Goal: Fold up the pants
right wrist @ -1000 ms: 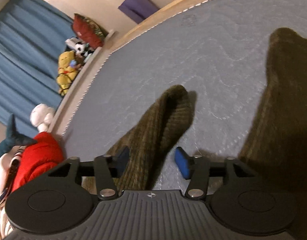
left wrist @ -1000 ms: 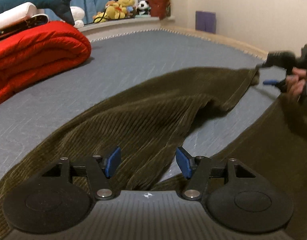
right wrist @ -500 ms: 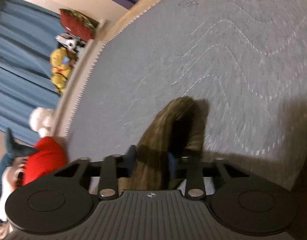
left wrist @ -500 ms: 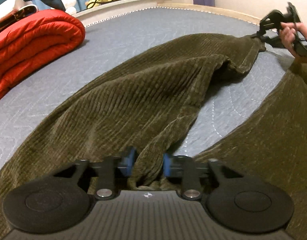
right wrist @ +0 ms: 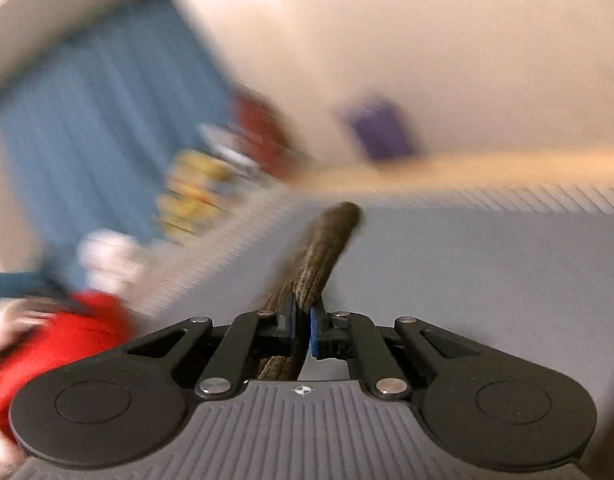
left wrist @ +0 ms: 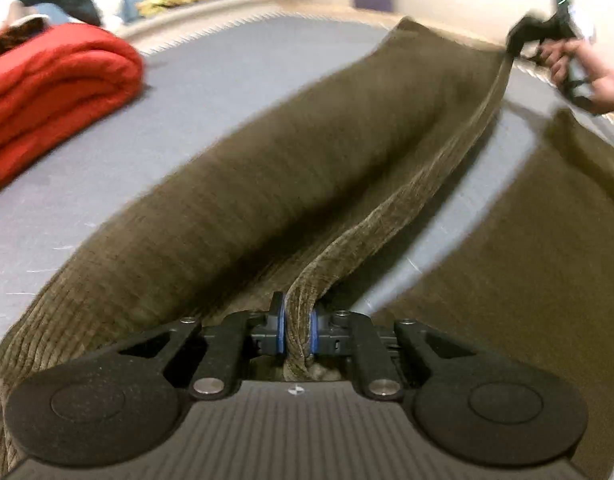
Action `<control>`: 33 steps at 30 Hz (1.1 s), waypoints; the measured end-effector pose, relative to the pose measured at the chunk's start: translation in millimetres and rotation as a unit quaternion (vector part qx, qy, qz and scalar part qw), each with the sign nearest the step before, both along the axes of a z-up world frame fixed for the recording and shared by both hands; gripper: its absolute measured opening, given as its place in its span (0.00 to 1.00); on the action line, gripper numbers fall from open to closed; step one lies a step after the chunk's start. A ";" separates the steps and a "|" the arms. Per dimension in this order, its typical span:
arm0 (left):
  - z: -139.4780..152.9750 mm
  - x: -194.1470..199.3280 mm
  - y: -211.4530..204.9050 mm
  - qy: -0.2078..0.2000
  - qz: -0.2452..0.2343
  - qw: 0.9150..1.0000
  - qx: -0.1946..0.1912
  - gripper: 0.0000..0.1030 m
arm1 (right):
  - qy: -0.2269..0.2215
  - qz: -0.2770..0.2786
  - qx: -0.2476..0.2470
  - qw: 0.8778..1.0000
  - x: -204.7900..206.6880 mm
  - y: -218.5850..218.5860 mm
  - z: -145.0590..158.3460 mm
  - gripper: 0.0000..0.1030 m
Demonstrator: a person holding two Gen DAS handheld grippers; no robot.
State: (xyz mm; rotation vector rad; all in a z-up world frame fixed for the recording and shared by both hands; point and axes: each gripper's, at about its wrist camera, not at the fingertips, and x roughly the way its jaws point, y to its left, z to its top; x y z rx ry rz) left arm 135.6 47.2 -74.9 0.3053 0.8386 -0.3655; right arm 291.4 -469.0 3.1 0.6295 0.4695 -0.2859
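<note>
The left gripper [left wrist: 295, 328] is clamped on a bunched edge of the olive corduroy pants [left wrist: 267, 168]; the right gripper [right wrist: 303, 330] pinches the far end of the same leg. That ribbed, soft leg hangs stretched between them above the grey quilted bed [left wrist: 235, 64]. Folding looks barely begun: 1 leg lifted, no fold laid yet

red blanket [left wrist: 55, 80], blue curtain [right wrist: 99, 128], seemingly plush toys [right wrist: 195, 196]

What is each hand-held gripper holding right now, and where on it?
Both hold the olive corduroy pants. The left hand-held gripper pinches a bunched fold of one leg; the right hand-held gripper clamps that leg's far end.
</note>
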 end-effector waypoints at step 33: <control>129.9 -113.8 25.6 -0.122 0.119 0.975 -0.144 0.57 | -0.060 0.117 -0.117 0.984 -155.1 78.2 95.8 0.41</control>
